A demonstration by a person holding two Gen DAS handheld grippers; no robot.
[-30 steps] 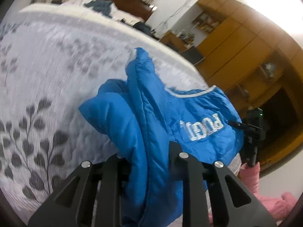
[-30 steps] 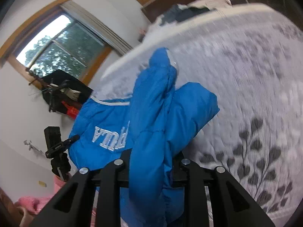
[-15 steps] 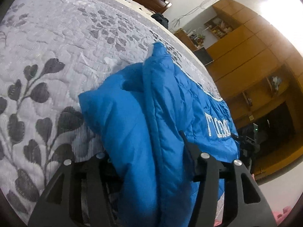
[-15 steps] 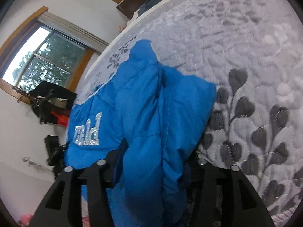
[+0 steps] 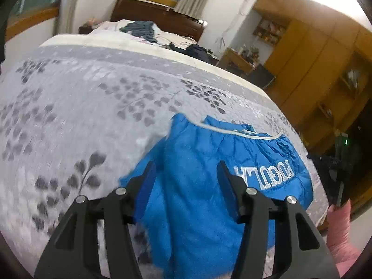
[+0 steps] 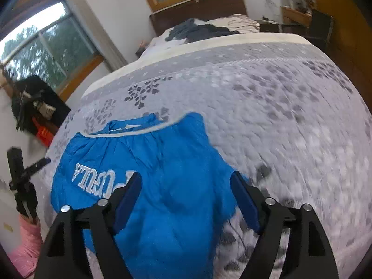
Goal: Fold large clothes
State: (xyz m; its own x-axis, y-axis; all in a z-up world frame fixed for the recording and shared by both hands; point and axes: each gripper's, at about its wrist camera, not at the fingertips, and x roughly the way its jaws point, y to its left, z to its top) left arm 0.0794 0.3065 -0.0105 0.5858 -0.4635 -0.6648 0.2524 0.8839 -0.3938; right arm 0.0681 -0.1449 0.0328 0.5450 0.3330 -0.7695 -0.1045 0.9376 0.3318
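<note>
A blue padded jacket (image 5: 200, 186) lies folded on the near part of a bed covered with a grey quilt (image 5: 93, 107) printed with dark leaf sprigs. The jacket's white-piped edge runs across its far side, and white embroidered lettering (image 5: 265, 174) reads upside down on the panel toward the bed's edge. The left claw (image 5: 186, 174) hangs above the jacket with its two black fingers spread apart and nothing between them; the blue fabric shows through the gap. The right claw (image 6: 186, 186) is likewise spread wide over the same garment, empty, with the lettering just beside its left finger in that view. Whether either claw's tips touch the cloth cannot be told. From the left wrist view, a pink sleeve (image 5: 341, 237) and the black body of the other tool sit at the right border, beyond the jacket's edge. Farther up the bed, past a cream band of bedding, dark clothes (image 6: 200, 31) are heaped before a dark wooden headboard (image 5: 160, 21). Yellow-brown wooden cabinets (image 5: 320, 74) line one wall, and windows (image 6: 44, 53) with wooden frames show green trees outside. The quilt near both cameras looks smeared by blur.
</note>
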